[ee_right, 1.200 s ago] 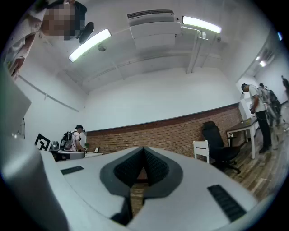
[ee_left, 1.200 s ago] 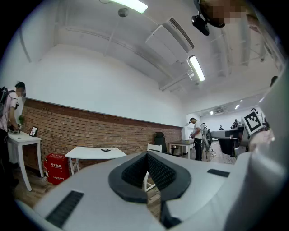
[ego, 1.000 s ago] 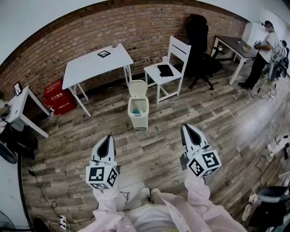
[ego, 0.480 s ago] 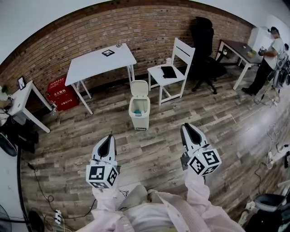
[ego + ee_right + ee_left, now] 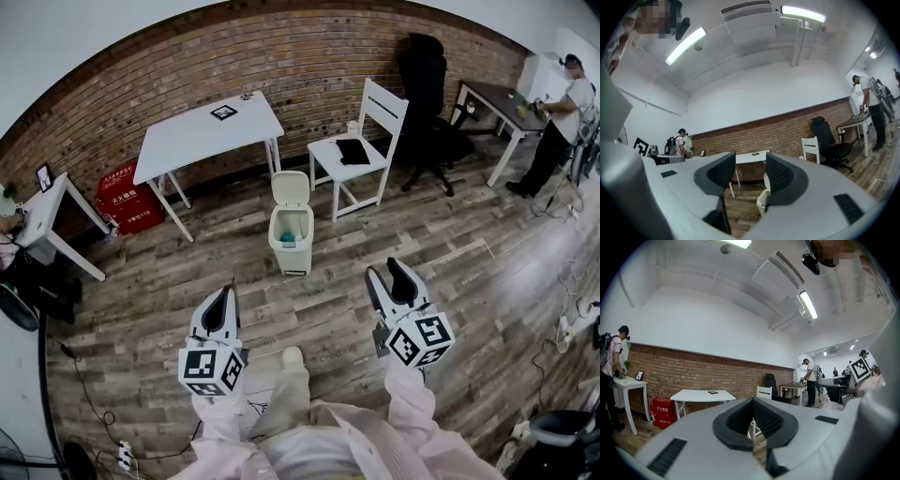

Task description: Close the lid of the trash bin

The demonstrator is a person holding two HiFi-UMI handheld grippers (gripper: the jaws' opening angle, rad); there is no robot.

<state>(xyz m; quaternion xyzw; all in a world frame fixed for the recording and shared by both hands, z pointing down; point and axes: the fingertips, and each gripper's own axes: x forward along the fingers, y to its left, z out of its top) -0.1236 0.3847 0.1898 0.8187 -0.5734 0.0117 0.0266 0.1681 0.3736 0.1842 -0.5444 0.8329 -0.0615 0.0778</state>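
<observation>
A cream pedal trash bin (image 5: 291, 239) stands on the wood floor ahead of me, its lid (image 5: 290, 186) tipped up and back, with something teal inside. Both grippers are held level, short of the bin and apart from it. My left gripper (image 5: 225, 293) is shut with nothing in it; in the left gripper view its ribbed pads (image 5: 740, 418) meet. My right gripper (image 5: 385, 270) has its jaws opening, with nothing between them. In the right gripper view the bin (image 5: 762, 200) shows low in the gap of the right gripper (image 5: 750, 169).
A white table (image 5: 206, 131) and a white chair (image 5: 361, 150) flank the bin in front of the brick wall. A black office chair (image 5: 427, 84), a red box (image 5: 127, 197) and a small desk (image 5: 42, 220) stand farther off. A person (image 5: 560, 112) works at the right. Cables lie along the floor's edges.
The right gripper's jaws have spread apart from shut. Both grippers have sunk a little, and the bin sits slightly nearer. A shoe has come into view below.
</observation>
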